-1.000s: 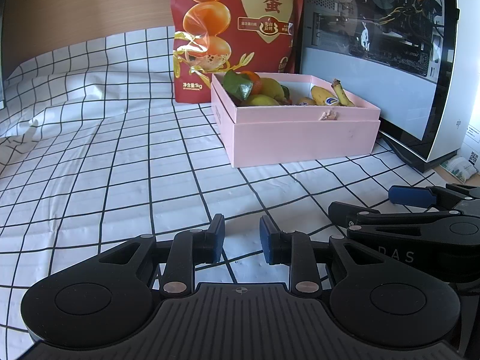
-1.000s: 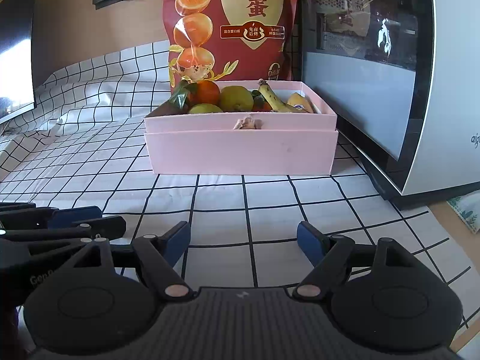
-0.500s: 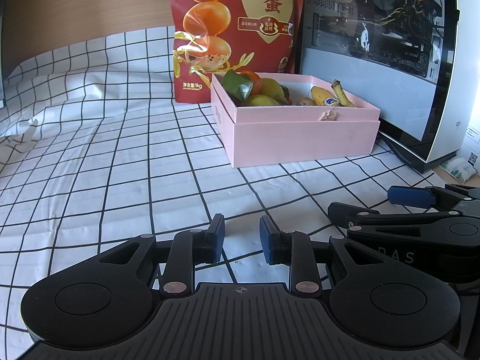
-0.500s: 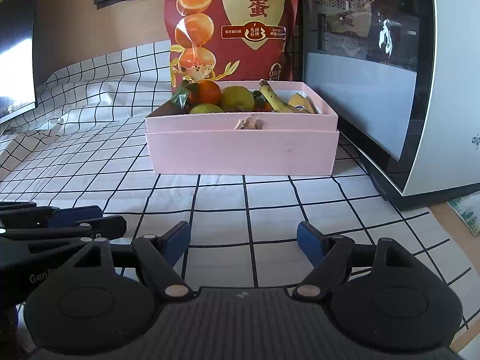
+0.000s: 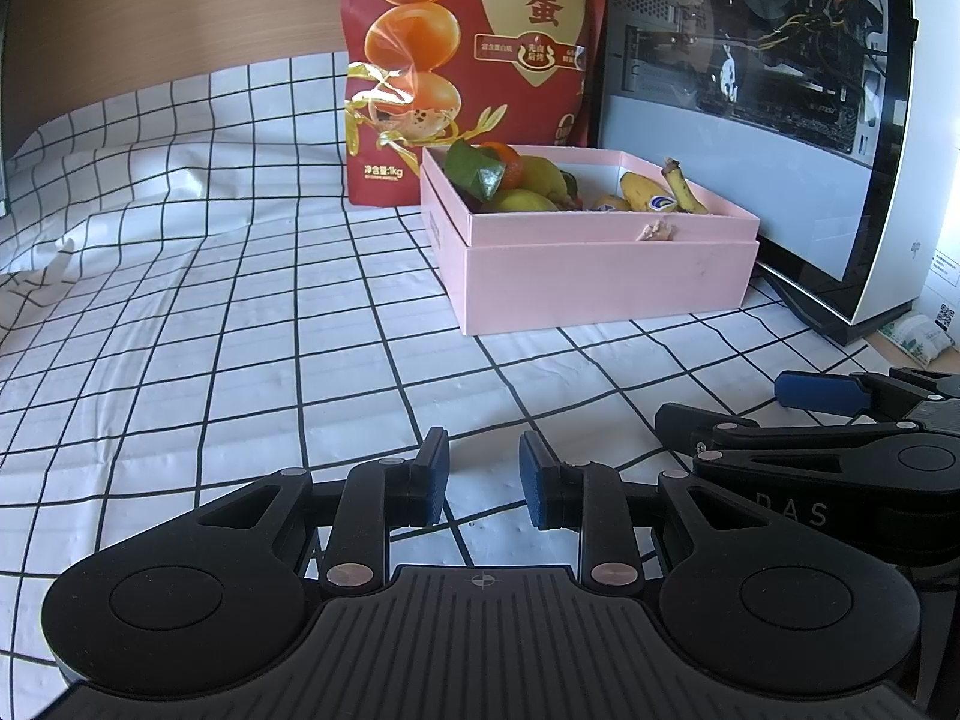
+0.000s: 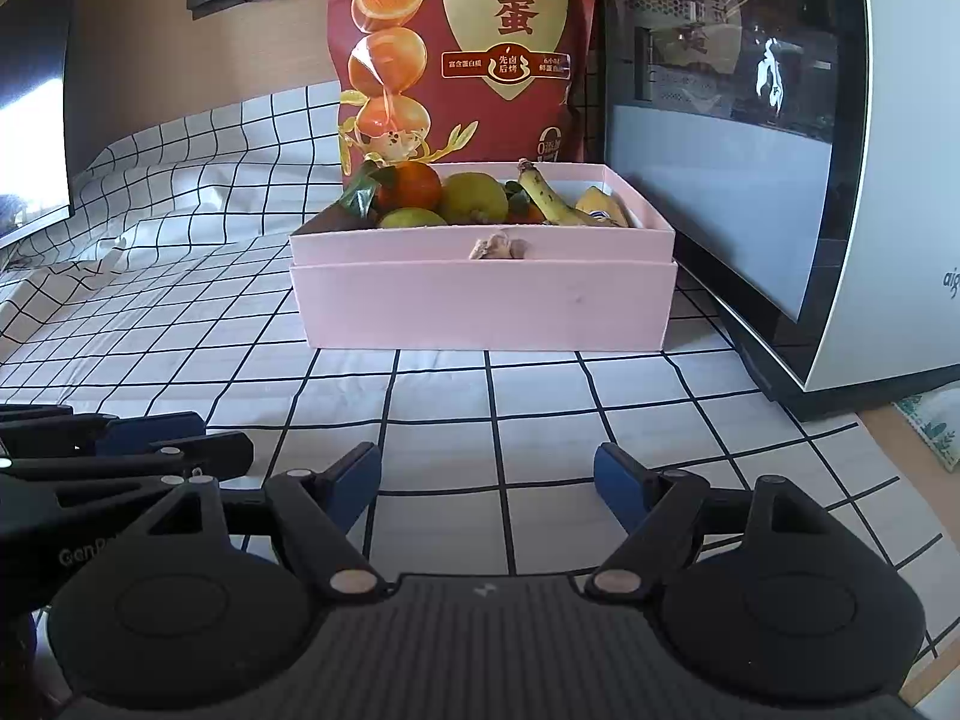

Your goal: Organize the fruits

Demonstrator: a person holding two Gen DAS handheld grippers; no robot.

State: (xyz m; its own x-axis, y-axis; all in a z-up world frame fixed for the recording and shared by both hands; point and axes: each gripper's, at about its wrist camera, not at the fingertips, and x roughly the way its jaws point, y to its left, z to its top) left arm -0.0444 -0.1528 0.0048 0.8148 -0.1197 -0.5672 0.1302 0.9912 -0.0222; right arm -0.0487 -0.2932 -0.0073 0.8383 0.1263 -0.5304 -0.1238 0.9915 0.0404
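My left gripper hangs low over the gridded tablecloth, its blue ribbed pads drawn in to a narrow gap with nothing between them, only the white, faintly pebbled cloth with its thin black lines showing through. My right gripper sits just beside it, jaws spread wide and empty, the blue pads angled outward on black hinged links. Both point toward the pink cardboard box, a shallow rectangular box with matte sides, its upper tier set slightly inside the lower one, and a small frayed tan tab at the middle of its front rim. The fruit lies inside it, well apart from my pads: a round glossy orange with dark green leaves on the left, two smooth yellow-green rounded fruits next to it, and a curved speckled banana with its stem up toward the right. Behind the box stands a tall, shiny red snack bag printed with golden eggs, and to its right a computer case with a dark glass side panel and a rounded white frame.
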